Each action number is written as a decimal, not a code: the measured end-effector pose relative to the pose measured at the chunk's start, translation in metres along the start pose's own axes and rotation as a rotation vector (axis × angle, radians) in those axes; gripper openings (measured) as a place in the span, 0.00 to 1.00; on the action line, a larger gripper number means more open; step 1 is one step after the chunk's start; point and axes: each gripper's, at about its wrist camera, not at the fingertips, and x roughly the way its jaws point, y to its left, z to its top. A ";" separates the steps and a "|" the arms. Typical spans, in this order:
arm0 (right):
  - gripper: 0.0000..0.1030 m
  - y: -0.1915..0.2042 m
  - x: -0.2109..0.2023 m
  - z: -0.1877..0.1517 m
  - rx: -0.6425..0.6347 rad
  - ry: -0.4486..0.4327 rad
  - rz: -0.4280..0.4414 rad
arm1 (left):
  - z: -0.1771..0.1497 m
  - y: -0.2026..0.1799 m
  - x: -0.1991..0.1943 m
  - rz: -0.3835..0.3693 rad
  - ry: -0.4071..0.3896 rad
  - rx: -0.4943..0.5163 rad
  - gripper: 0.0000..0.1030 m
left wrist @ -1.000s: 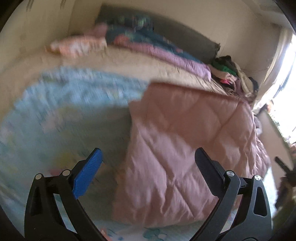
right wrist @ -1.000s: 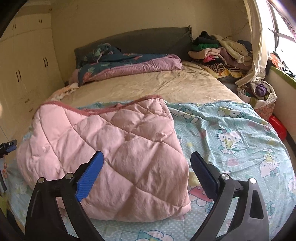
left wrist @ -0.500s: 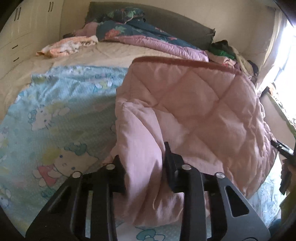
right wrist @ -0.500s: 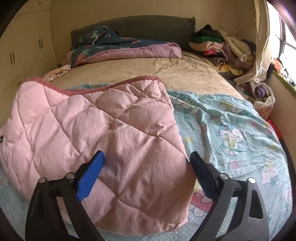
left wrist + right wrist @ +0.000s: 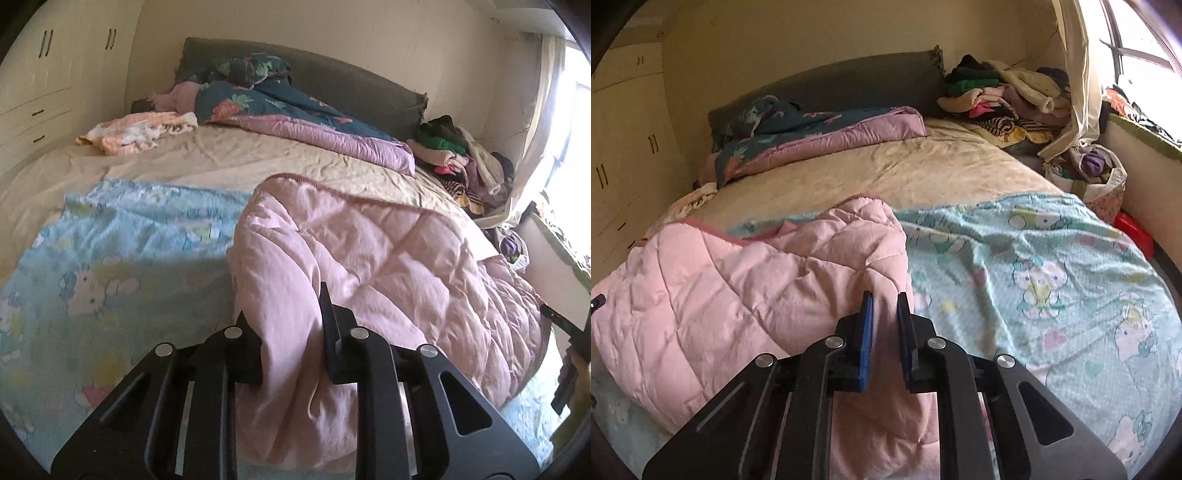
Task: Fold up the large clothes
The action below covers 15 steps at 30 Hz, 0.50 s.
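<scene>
A pink quilted comforter (image 5: 388, 266) lies folded on the near part of the bed, on top of a light blue cartoon-print blanket (image 5: 122, 243). My left gripper (image 5: 291, 317) is shut on the comforter's near left corner, with fabric bunched between the jaws. In the right wrist view the comforter (image 5: 738, 280) fills the left half and the blue blanket (image 5: 1034, 258) the right. My right gripper (image 5: 884, 314) is shut on the comforter's near right corner, which is lifted a little.
A beige sheet (image 5: 886, 166) covers the far bed. A dark floral and purple duvet (image 5: 303, 122) lies by the grey headboard (image 5: 849, 85). A clothes pile (image 5: 1004, 92) sits far right, with a bag of clothes (image 5: 1089, 173) beside the bed. Cupboards (image 5: 40, 74) stand at the left.
Both grippers went from open to shut on the comforter's near corners, the left first, then the right. The near edge is now bunched and lifted.
</scene>
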 end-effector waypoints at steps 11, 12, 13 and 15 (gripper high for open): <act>0.11 0.011 0.049 0.022 -0.021 0.048 -0.087 | 0.015 0.003 0.054 0.069 0.037 0.033 0.13; 0.11 0.010 0.055 0.020 -0.019 0.061 -0.094 | 0.013 0.006 0.061 0.074 0.051 0.033 0.13; 0.11 0.009 0.060 0.017 -0.019 0.073 -0.100 | 0.011 0.008 0.065 0.076 0.061 0.029 0.13; 0.11 0.010 0.072 0.010 -0.022 0.104 -0.118 | 0.007 0.011 0.076 0.078 0.081 0.018 0.14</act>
